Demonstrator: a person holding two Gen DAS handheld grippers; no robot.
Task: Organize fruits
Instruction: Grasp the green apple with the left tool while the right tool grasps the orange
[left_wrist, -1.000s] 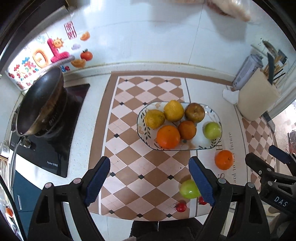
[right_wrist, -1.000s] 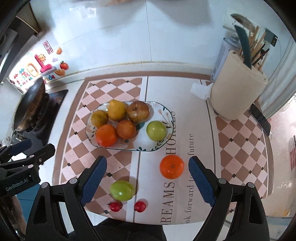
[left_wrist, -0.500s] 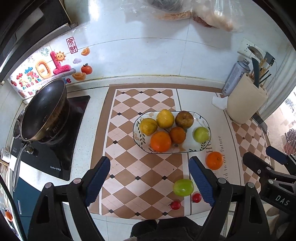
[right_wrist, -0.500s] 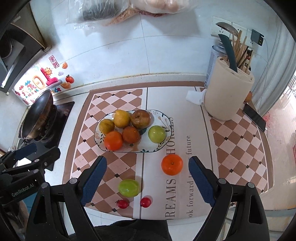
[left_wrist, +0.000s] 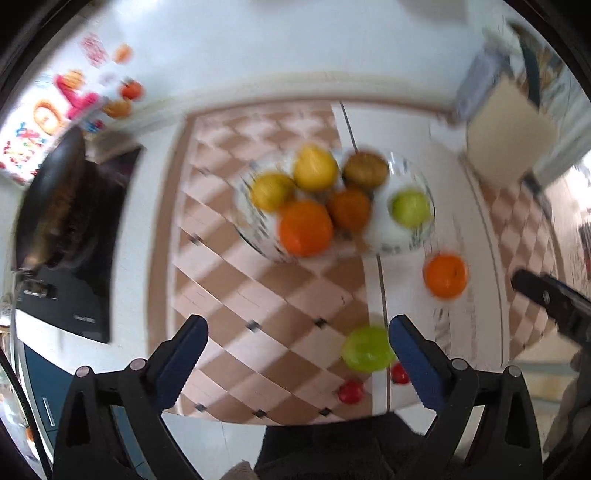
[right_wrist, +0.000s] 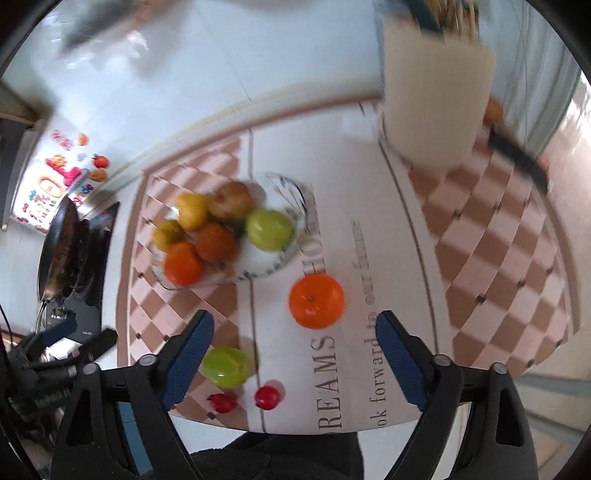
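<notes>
Both grippers have swung down toward the worktop, the right gripper nearing the loose orange, fingers released and empty.

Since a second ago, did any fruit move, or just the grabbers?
Only the grippers moved: both open grippers, left gripper and right gripper, dipped closer to the mat, blurring the views. The loose round orange, loose green apple and patterned oval fruit plate stayed put.
</notes>
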